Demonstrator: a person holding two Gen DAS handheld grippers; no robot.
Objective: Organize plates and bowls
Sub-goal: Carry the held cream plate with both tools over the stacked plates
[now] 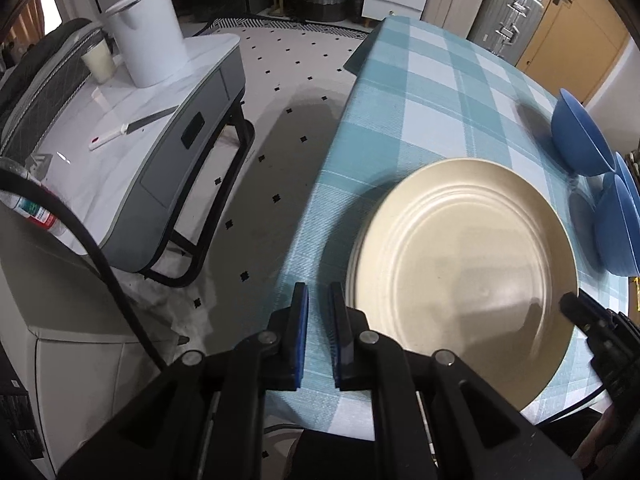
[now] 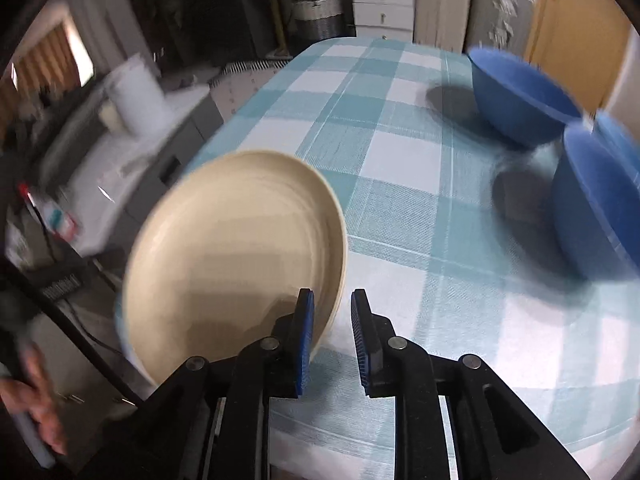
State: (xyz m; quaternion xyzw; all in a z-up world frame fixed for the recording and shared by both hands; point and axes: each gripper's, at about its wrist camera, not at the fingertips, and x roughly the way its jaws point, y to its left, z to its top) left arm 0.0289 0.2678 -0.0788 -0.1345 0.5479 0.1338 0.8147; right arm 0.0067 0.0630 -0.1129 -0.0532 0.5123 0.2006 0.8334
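A stack of beige plates [image 1: 464, 276] lies flat at the near left edge of the counter [image 1: 420, 92], which is covered in a blue-and-white checked cloth; at least two rims show at the stack's left side. Three blue bowls [image 2: 520, 96] sit upright at the far right, two close together, well apart from the plates. Open cloth lies between plates and bowls.

The left tongs [image 1: 319, 300] hang just left of the plate stack, blue pads nearly together, holding nothing. The right tongs [image 2: 333, 308] stand slightly parted at the stack's right rim, left pad over the rim, nothing gripped.

A white side table [image 1: 132, 128] with a white canister [image 1: 148, 36], a cup [image 1: 100, 62] and a knife [image 1: 132, 128] stands left of the counter.
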